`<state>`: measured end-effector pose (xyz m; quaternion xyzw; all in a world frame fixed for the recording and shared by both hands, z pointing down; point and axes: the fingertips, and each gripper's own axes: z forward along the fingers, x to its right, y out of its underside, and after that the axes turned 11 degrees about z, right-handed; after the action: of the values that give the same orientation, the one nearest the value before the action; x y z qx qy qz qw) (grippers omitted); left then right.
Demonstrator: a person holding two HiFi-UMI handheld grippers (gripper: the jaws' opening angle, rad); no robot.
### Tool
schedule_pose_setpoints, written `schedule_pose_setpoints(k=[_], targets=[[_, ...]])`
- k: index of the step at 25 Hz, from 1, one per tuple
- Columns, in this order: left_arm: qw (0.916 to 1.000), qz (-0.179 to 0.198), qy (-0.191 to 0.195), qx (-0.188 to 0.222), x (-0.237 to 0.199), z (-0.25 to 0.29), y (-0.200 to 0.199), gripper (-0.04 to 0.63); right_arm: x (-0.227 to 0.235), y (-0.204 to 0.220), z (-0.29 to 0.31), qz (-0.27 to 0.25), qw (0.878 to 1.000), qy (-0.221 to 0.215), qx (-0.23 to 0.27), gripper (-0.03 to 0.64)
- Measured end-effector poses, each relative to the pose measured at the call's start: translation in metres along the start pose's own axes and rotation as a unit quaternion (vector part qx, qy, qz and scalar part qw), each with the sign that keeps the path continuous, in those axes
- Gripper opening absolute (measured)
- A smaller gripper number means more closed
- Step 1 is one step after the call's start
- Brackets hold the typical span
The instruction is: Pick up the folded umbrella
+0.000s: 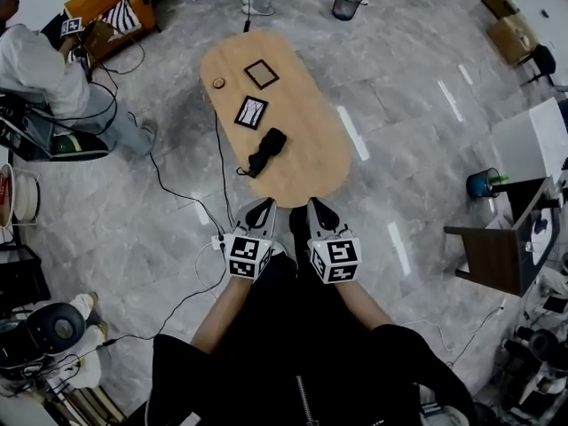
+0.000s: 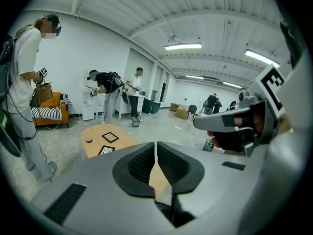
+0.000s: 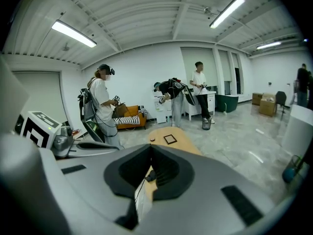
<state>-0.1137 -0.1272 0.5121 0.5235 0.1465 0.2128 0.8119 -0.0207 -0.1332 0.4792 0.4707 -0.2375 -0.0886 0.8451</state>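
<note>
The left hand-held gripper [image 1: 259, 206] hangs clenched and empty at the counter's [image 1: 306, 140] near edge. The folded umbrella [image 1: 266, 151] lies by the counter's left edge, with bare wood to its right. The right hand-held gripper [image 1: 318, 206], also clenched and empty, is at the same near edge.

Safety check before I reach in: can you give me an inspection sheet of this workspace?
Surface: oval wooden table, light top.
Job's things: folded umbrella, black, lying at the table's near end, untouched.
Clutter: two black frames, small round object.
Grippers: left claw and right claw both shut, empty, near the table's edge.
Cables: black cable trailing over the floor left of the table.
Surroundings: person in white shirt, orange sofa, bin.
</note>
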Motion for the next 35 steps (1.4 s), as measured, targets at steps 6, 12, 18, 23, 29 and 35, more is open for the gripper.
schedule_pose_setpoints(k=[6,12,18,23,29,35], targets=[[0.9998,0.000,0.002,-0.022,-0.019,0.040,-0.006,0.026,0.017,-0.017,0.038,0.009,1.000,-0.009,-0.011,0.011],[0.9993,-0.005,-0.007,-0.038,-0.045,0.081,-0.008,0.026,0.034,-0.024,0.078,0.005,0.999,-0.026,-0.042,0.011],[0.9980,-0.012,-0.010,-0.061,-0.068,0.115,0.001,0.026,0.041,-0.036,0.116,-0.011,0.997,-0.045,-0.066,0.011],[0.9963,-0.005,-0.003,-0.086,-0.088,0.146,0.017,0.026,0.047,-0.043,0.148,-0.013,0.995,-0.056,-0.076,0.011],[0.9936,-0.008,0.011,-0.113,-0.100,0.176,0.042,0.048,0.060,-0.041,0.174,-0.014,0.994,-0.060,-0.095,0.011],[0.9891,0.001,0.022,-0.146,-0.111,0.204,0.066,0.162,0.076,-0.037,0.195,-0.015,0.992,-0.054,-0.109,0.011]])
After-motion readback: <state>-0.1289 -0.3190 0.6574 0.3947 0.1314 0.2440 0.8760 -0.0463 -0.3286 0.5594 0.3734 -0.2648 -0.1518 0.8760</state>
